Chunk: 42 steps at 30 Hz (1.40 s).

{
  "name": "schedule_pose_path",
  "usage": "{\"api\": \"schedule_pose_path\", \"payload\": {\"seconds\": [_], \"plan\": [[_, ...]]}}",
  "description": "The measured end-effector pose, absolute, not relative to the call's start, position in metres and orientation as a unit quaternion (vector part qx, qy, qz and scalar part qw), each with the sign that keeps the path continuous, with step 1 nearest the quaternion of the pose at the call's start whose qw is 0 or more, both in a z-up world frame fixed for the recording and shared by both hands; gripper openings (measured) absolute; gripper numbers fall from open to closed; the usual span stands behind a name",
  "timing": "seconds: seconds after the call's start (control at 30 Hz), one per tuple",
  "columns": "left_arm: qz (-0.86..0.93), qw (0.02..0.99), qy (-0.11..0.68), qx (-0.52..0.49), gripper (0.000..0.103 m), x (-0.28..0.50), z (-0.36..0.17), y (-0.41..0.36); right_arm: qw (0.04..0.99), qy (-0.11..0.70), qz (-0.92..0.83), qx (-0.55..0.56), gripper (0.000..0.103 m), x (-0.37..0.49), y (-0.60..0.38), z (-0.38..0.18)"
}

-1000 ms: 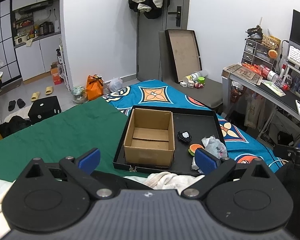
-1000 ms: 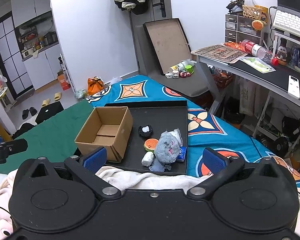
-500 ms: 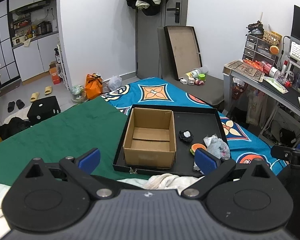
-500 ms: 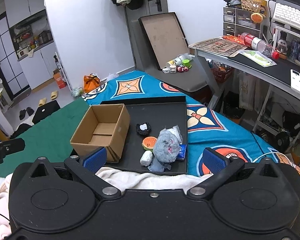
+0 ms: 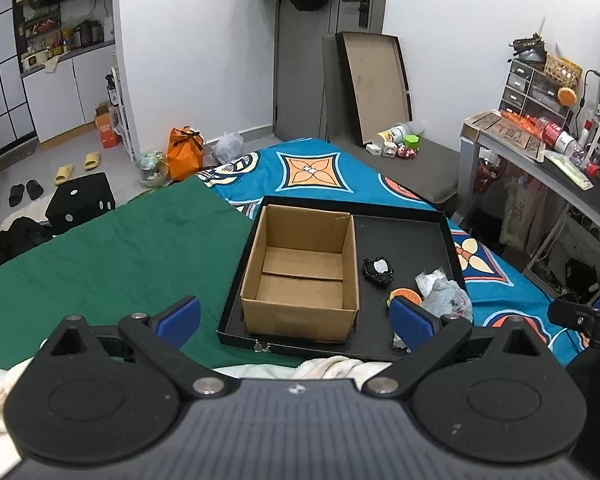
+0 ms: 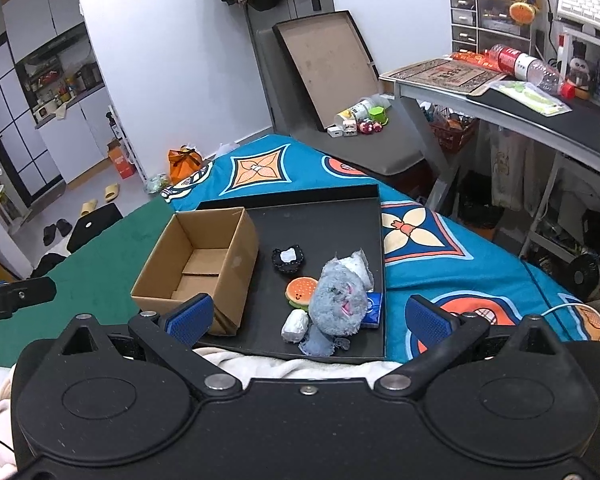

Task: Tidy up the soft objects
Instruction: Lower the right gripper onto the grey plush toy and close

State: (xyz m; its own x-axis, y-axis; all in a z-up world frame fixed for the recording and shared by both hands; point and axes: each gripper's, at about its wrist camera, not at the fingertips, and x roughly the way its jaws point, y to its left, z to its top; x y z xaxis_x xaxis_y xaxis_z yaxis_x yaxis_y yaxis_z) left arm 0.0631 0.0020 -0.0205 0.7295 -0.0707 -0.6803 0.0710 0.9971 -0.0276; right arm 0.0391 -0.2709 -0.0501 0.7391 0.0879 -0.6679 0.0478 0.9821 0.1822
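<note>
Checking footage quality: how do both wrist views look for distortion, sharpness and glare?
Left wrist view: fisheye bends the walls, cardboard box sharp, lighting even, no glare. Right wrist view: same curvature, grey plush crisp, shadows soft, dark vignette in the corners.

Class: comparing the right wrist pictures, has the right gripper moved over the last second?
Yes. The right gripper has edged forward and rightward: the black tray and cardboard box now sit lower and further left between its open fingers, nearer the camera.

Both grippers are matte black (2 silver screws each) with blue-padded jaws.
</note>
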Motion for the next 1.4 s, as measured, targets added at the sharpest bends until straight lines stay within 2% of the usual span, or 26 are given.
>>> {"api": "schedule_pose_path", "payload": {"seconds": [0.6, 0.83, 0.97, 1.07, 1.13, 1.4], "plan": [[-0.005, 0.914, 0.406, 0.001, 0.099, 0.111, -0.057, 0.008, 0.910, 0.388, 0.030, 0.141, 0.103, 0.079, -0.288, -0.102], [0.005, 0.906, 0.422, 0.007, 0.098, 0.131, -0.074, 0.012, 0.898, 0.408, 0.029, 0.165, 0.095, 0.100, -0.295, -0.121], [0.011, 0.903, 0.429, 0.008, 0.097, 0.145, -0.081, 0.013, 0.891, 0.419, 0.022, 0.171, 0.094, 0.112, -0.297, -0.131], [0.012, 0.900, 0.435, 0.009, 0.096, 0.155, -0.087, 0.014, 0.883, 0.435, 0.022, 0.173, 0.094, 0.122, -0.296, -0.141], [0.012, 0.897, 0.442, 0.010, 0.090, 0.162, -0.092, 0.013, 0.880, 0.442, 0.020, 0.173, 0.094, 0.130, -0.296, -0.147], [0.022, 0.885, 0.464, 0.025, 0.082, 0.190, -0.118, 0.015, 0.872, 0.456, 0.007, 0.177, 0.094, 0.151, -0.298, -0.174]]}}
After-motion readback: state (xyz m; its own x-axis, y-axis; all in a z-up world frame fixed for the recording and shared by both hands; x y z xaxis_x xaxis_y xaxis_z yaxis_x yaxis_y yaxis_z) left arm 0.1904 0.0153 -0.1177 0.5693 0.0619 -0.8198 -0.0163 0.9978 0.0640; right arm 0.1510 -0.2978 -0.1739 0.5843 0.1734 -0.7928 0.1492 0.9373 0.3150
